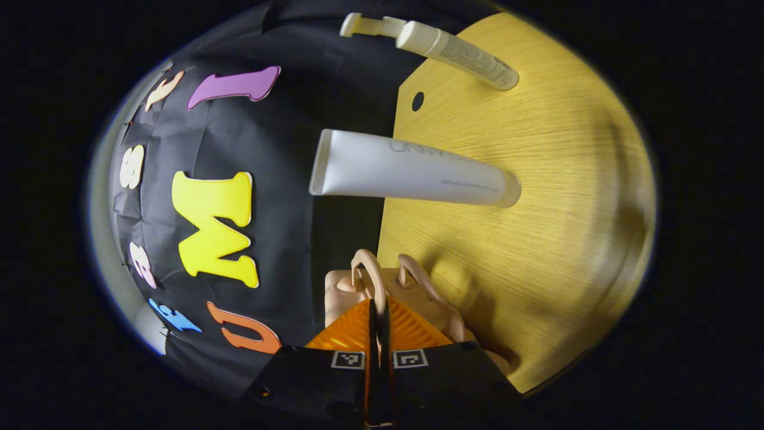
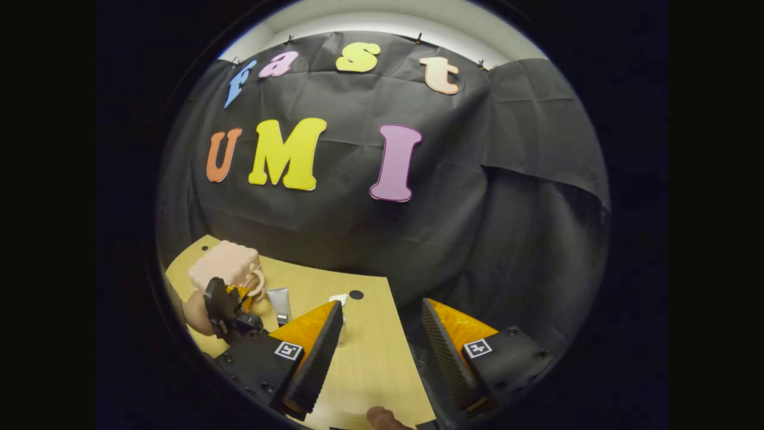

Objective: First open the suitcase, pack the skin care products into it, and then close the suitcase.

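A small peach suitcase (image 1: 346, 292) stands on the wooden table (image 1: 549, 239), its two loop handles (image 1: 371, 276) facing me. My left gripper (image 1: 378, 319) is shut on one of those handles, with the finger pads pressed together. A white squeeze tube (image 1: 412, 170) stands cap-down beyond it, and a white pump bottle (image 1: 453, 52) stands farther off. In the right gripper view, the suitcase (image 2: 224, 266) sits at the table's far left with the left gripper (image 2: 239, 298) against its handle side. My right gripper (image 2: 382, 306) hangs open over the table's near right part, holding nothing.
The table (image 2: 370, 364) has a small round hole (image 2: 356, 294) near its far edge, beside the tube (image 2: 279, 306) and the pump bottle's head (image 2: 340, 297). A hand (image 2: 194, 313) holds the left gripper. The black cloth wall rises right behind the table.
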Tool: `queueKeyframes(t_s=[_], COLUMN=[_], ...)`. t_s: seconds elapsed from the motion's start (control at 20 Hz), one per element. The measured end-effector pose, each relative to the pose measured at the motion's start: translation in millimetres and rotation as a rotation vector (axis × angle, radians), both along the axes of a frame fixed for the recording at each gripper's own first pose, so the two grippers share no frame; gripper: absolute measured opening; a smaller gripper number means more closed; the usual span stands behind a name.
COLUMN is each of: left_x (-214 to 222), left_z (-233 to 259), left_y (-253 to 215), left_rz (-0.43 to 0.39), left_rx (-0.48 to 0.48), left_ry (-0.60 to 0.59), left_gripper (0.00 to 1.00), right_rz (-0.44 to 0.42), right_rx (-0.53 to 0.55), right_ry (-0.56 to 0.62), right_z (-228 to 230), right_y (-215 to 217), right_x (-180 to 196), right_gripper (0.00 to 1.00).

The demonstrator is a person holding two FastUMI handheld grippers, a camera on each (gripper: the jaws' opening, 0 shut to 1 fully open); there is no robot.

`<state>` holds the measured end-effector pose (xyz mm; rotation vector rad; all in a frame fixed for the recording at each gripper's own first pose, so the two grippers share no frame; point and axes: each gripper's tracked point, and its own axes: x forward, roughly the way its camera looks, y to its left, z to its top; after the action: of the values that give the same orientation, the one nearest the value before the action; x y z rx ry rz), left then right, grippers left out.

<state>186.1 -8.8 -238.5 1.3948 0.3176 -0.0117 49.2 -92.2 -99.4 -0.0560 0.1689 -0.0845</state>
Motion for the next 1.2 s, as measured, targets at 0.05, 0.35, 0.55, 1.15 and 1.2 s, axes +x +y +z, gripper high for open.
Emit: queueKeyframes(t_s=[0.05,0.35,0.55,1.15,1.2], left_x=[0,-19,-31,-66,-66], left_z=[9,78,125,188,185], left_y=[0,27,65,255,273], left_rz=[-0.006,0.024,0.046,0.146,0.147], left_rx=[-0.034,-0.273,-0.401,-0.716,-0.719], left_ry=[0.003,-0.058,-0.099,-0.193,-0.195], left_gripper=[0.02,0.02,0.03,0.03,0.03], right_rz=[-0.008,-0.036,-0.027,0.054,0.051], right_rx=[-0.002,-0.006,-0.004,0.011,0.009], right_ry=[-0.007,-0.054,-0.082,-0.077,-0.078], right_z=[4,39,61,87,89], right_y=[4,34,64,191,198], right_x=[0,7,19,41,42], right_gripper=[0.79,0.79,0.79,0.79,0.79])
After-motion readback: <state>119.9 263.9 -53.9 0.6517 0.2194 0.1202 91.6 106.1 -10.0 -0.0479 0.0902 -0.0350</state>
